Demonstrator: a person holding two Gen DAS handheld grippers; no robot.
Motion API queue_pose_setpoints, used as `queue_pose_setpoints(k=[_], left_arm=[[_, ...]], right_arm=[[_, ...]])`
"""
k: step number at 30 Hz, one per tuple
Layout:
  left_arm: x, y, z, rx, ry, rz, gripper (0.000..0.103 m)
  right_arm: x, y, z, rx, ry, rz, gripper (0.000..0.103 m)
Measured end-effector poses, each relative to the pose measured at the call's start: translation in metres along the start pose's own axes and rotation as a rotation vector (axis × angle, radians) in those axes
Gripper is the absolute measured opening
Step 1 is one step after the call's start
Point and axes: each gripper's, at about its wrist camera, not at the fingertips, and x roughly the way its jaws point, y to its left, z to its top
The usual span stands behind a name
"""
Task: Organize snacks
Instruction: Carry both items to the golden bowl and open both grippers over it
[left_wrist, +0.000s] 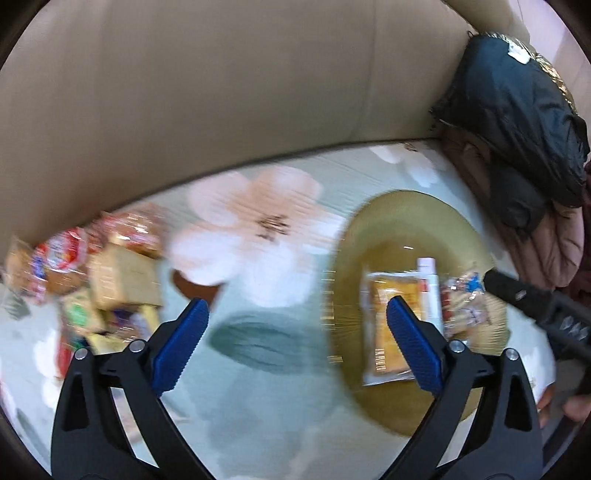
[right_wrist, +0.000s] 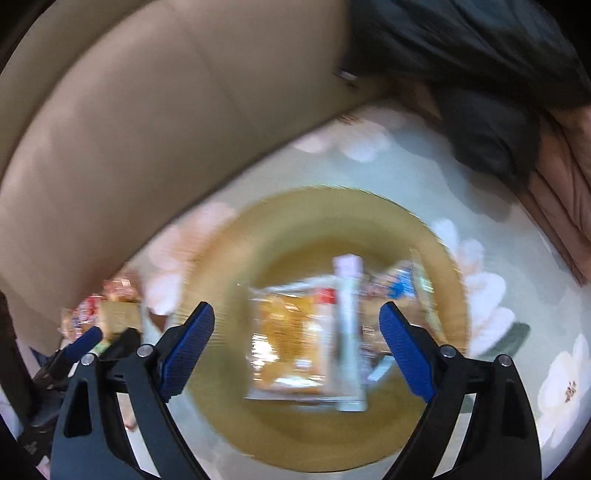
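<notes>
The right gripper (right_wrist: 297, 325) is spread wide and empty, hanging over a gold plate (right_wrist: 295, 221). Just ahead between its fingers lie a yellow packet (right_wrist: 284, 339) and a white tube (right_wrist: 349, 332), with a third packet (right_wrist: 399, 284) beyond its right finger.

The left gripper (left_wrist: 295, 325) is also spread and empty. The plate (left_wrist: 399, 214) sits ahead to its right, a pile of snacks (left_wrist: 92, 273) ahead to its left, on a floral cloth (left_wrist: 258, 229).

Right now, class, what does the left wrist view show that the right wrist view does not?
Only the left wrist view shows the whole snack pile clearly and a label on the dark jacket. Only the right shows the white flower on the cloth. Both share the gold plate, holding the yellow packet, white tube and a third snack. Both grippers, left and right, are open.
</notes>
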Motion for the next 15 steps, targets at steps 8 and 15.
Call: queue_pose_setpoints(k=[8,15], left_arm=[[-0.044,0.089,0.011,-0.055,-0.067,0.095,0.100],[-0.083,0.198,0.003,-0.078,-0.107,0.244,0.100]], right_arm=[[-0.009,0.112,-0.013,-0.120,-0.051,0.172,0.097],[0.017,0.198,-0.052,-0.247,-0.017,0.294,0.098]])
